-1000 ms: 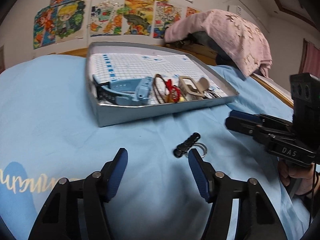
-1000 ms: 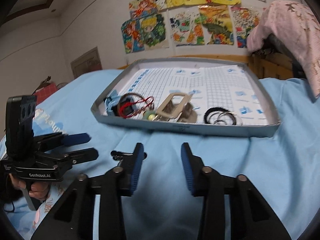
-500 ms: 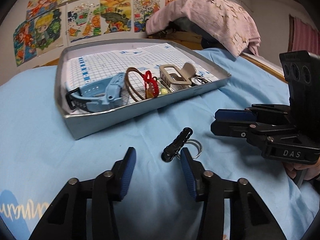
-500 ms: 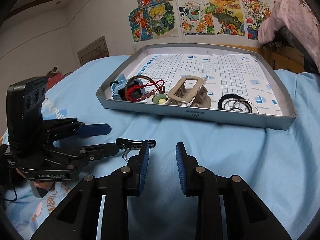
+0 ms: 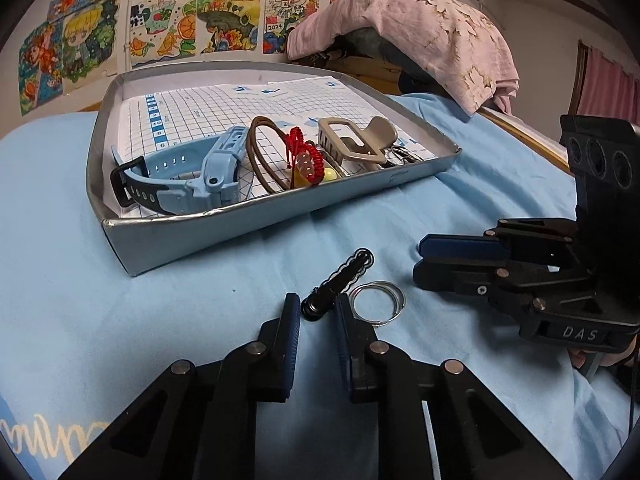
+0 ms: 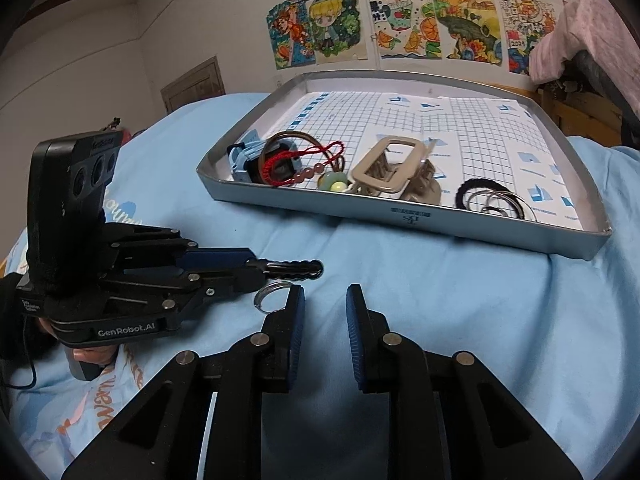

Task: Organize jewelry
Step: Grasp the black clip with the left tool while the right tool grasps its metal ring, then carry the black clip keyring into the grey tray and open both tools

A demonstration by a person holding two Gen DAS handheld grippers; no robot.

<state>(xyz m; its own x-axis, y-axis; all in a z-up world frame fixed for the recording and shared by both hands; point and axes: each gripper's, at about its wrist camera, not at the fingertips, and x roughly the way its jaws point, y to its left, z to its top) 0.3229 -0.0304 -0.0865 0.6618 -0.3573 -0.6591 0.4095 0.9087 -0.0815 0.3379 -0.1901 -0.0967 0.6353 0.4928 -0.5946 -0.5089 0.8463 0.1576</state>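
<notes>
Left wrist view: the black hair clip (image 5: 340,282) lies on the blue bedsheet (image 5: 120,320), short of the grey tray (image 5: 248,220). Its long axis runs diagonally, away and to the right. Its near end sits between the fingers of the left tool (image 5: 317,312), which are narrowed around it; a small gap is seen on each side, so firm contact cannot be confirmed. A metal ring (image 5: 377,303) lies just beside the right finger, outside the grip. The right tool (image 5: 440,262) is observed further right, fingers nearly together, holding nothing.

Right wrist view: the clip (image 6: 292,269) is seen projecting from the left tool (image 6: 256,270); the ring (image 6: 274,294) lies beneath. The right tool (image 6: 324,320) stands slightly parted and empty. The left tool is judged nearer.

Compared with a second ago, the left tool's fingers have closed from wide spread and advanced onto the clip's end. The clip and the ring have kept their place on the bedsheet.
</notes>
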